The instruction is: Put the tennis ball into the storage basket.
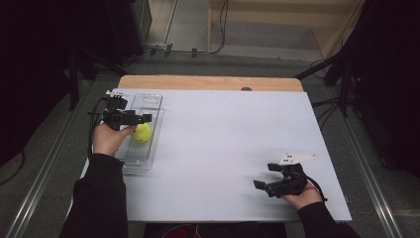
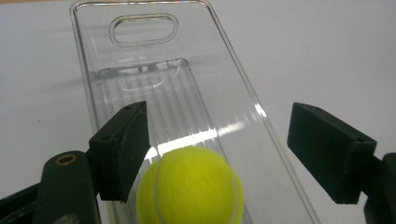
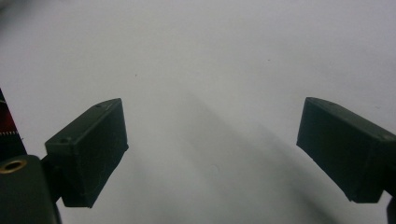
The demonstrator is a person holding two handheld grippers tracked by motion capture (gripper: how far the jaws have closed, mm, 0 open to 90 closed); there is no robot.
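Between the spread jaws of the left gripper [image 2: 219, 154], a tennis ball [image 2: 190, 186] lies in a clear plastic tray [image 2: 140, 28]. The pads stand apart; the left pad is at most brushing the ball, the right pad well clear, so nothing is clamped. The ball sits low and close to the gripper's body, toward its left finger. The tray's long axis runs straight away from the jaws, handle slot at the far end. Across the white table [image 1: 223, 129], the right gripper [image 1: 265, 184] rests with jaws wide and empty, well apart from the ball; the left hand is far nearer.
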